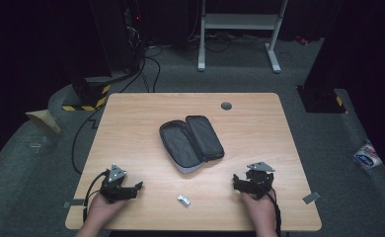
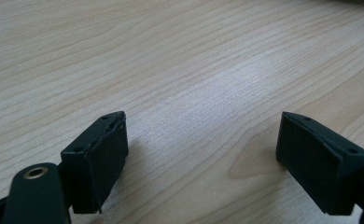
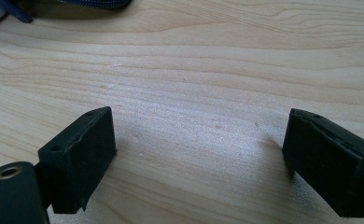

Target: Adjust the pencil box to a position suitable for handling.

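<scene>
High view: small stick lies low centre, long axis slanting lower right, between my left gripper and right gripper. Both are spread and empty. I judge neither clearly nearer; open case sits above.

Bare hands, black tongs

Left tongs and right tongs are black, each topped by a grey three-cornered plate and trailing a black cable; the jaw blocks are matt black with small screw holes, with a brass-ringed eyelet beside each left block.

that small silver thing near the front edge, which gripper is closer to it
Roughly level, the left if either. The small silver object lies between them: left gripper off to its left, right gripper off to its right.
</scene>
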Tool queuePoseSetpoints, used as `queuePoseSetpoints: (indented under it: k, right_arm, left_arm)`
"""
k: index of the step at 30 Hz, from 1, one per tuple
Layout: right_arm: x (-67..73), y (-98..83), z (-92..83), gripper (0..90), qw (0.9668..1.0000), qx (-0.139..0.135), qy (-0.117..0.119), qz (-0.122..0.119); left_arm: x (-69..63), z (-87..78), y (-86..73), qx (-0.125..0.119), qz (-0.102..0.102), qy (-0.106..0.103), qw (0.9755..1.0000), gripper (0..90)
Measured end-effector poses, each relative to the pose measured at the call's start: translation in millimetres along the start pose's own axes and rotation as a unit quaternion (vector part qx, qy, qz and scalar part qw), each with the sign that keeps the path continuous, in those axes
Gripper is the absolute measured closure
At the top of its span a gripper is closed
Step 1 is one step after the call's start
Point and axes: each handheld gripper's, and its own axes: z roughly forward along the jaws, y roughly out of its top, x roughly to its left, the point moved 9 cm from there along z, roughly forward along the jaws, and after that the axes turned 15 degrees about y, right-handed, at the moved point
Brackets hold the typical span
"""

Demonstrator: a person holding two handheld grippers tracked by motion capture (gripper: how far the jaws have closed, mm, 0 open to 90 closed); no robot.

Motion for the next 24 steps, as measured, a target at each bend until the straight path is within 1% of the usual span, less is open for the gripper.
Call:
queuePoseSetpoints:
  k: [12,17,18,21,22,23,24]
  right_arm:
    - [0.0,0.0,0.0,9.2,1.0000,0.000,0.000,0.000]
    - [0.9,-0.6,-0.4,9.3,1.0000,0.002,0.005,-0.004]
    - [1.4,-0.2,-1.6,15.3,0.9999,0.000,0.005,-0.010]
    - [3.5,1.7,-2.8,17.3,0.9999,-0.004,0.010,-0.008]
    - [7.0,6.7,-3.1,19.3,0.9998,-0.010,0.010,-0.013]
    - [7.0,6.7,-3.1,19.3,0.9998,-0.010,0.010,-0.013]
    - [12.0,13.1,-3.5,20.9,0.9995,-0.017,0.010,-0.024]
  left_arm:
    - [0.2,-0.1,-0.1,0.000,0.001,0.001,1.0000,17.2]
    - [0.1,-0.1,-0.1,0.000,0.000,0.001,1.0000,17.2]
    - [0.0,-0.1,-0.1,0.000,0.000,0.000,1.0000,17.2]
    - [0.1,-0.3,-0.3,0.001,-0.002,0.001,1.0000,17.2]
    - [0.3,-0.6,-0.5,0.002,-0.004,0.004,1.0000,17.2]
    - [0.3,-0.6,-0.5,0.002,-0.004,0.004,1.0000,17.2]
    - [0.3,-0.7,-0.5,0.002,-0.005,0.005,1.0000,17.2]
